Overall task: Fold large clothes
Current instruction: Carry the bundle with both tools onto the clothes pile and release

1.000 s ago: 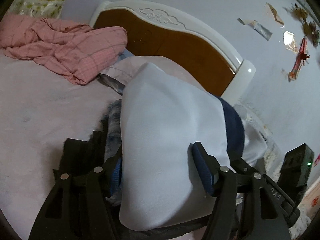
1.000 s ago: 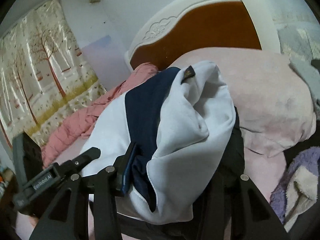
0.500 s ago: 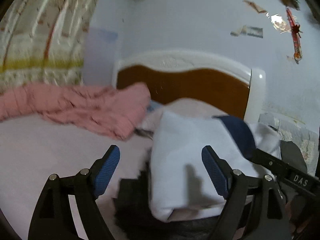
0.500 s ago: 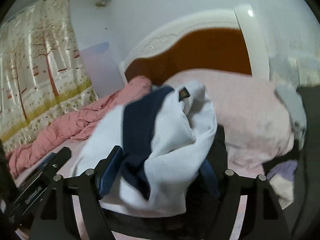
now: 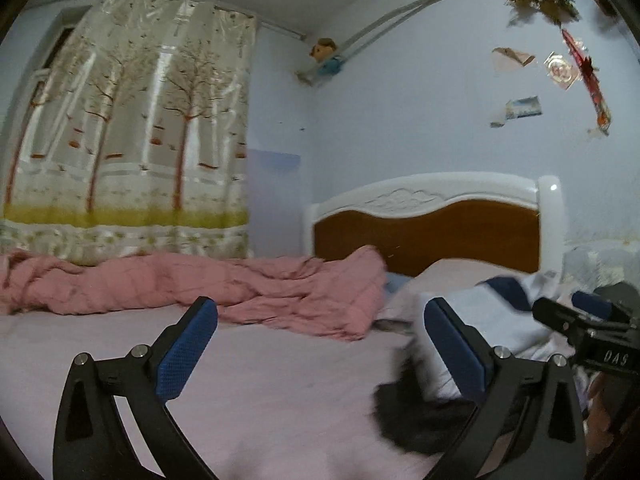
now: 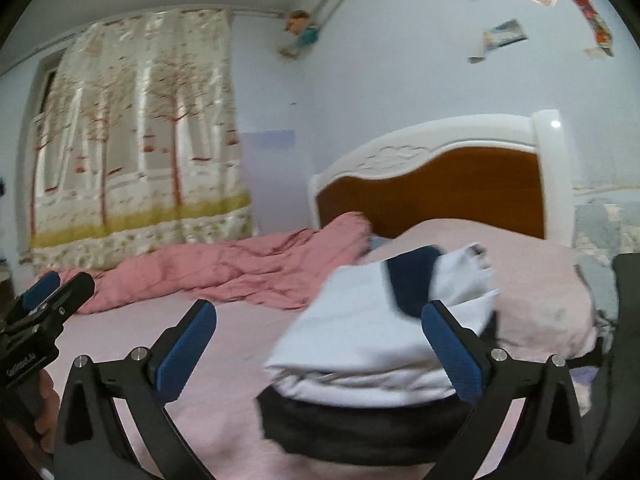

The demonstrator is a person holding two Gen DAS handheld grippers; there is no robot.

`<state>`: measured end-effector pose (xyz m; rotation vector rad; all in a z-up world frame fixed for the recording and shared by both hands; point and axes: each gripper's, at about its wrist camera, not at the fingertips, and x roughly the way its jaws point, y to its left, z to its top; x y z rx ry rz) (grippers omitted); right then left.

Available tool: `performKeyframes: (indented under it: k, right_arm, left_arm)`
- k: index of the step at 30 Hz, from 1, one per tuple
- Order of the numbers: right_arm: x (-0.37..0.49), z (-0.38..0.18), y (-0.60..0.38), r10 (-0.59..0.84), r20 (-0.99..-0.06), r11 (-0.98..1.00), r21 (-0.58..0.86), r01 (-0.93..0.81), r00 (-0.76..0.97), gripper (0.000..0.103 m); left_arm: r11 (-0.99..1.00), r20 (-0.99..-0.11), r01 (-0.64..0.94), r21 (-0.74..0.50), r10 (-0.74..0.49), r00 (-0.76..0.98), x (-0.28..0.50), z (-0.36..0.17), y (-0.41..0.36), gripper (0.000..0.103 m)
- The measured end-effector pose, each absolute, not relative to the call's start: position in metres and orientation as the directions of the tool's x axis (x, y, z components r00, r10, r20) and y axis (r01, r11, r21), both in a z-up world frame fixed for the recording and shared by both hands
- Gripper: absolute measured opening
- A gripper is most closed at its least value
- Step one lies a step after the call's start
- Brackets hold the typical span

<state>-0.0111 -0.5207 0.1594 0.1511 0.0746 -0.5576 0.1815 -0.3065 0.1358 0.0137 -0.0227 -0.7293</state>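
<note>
A folded white garment with a navy band (image 6: 372,340) lies on a black folded garment (image 6: 360,432) on the pink bed, in front of a pink pillow (image 6: 536,292). In the left wrist view the white garment (image 5: 492,320) sits at the right, over the black one (image 5: 416,420). My left gripper (image 5: 320,348) is open and empty, pulled back over the bed sheet. My right gripper (image 6: 320,348) is open and empty, just in front of the stack, its right finger (image 6: 452,344) overlapping the white garment in the image. Each gripper shows at the edge of the other's view.
A crumpled pink quilt (image 5: 224,284) lies across the back of the bed. A white and brown headboard (image 5: 432,224) stands behind the pillow. A tree-print curtain (image 5: 132,152) hangs at the left. Bare pink sheet (image 5: 280,380) lies in front.
Both grippers have opened, let go of the white and navy garment and pulled back from it. The garment now rests folded on the black one.
</note>
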Motion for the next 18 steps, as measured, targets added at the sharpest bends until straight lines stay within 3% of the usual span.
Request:
performKeyframes:
  k: [6, 14, 18]
  right_arm:
    - [0.016, 0.119, -0.475, -0.437, -0.119, 0.889, 0.093, 0.448, 0.892, 0.103]
    - [0.056, 0.064, -0.441, -0.436, -0.176, 0.894, 0.031, 0.448, 0.883, 0.103]
    - [0.076, 0.039, -0.438, -0.461, -0.226, 0.88, 0.007, 0.475, 0.858, 0.103]
  left_arm:
    - [0.806, -0.039, 0.591, 0.042, -0.589, 0.807, 0.194, 0.087, -0.266, 0.102]
    - [0.857, -0.09, 0.515, 0.005, -0.513, 0.854, 0.229, 0.032, -0.246, 0.102]
    - [0.857, -0.162, 0.513, -0.04, -0.513, 0.843, 0.248, 0.015, -0.248, 0.101]
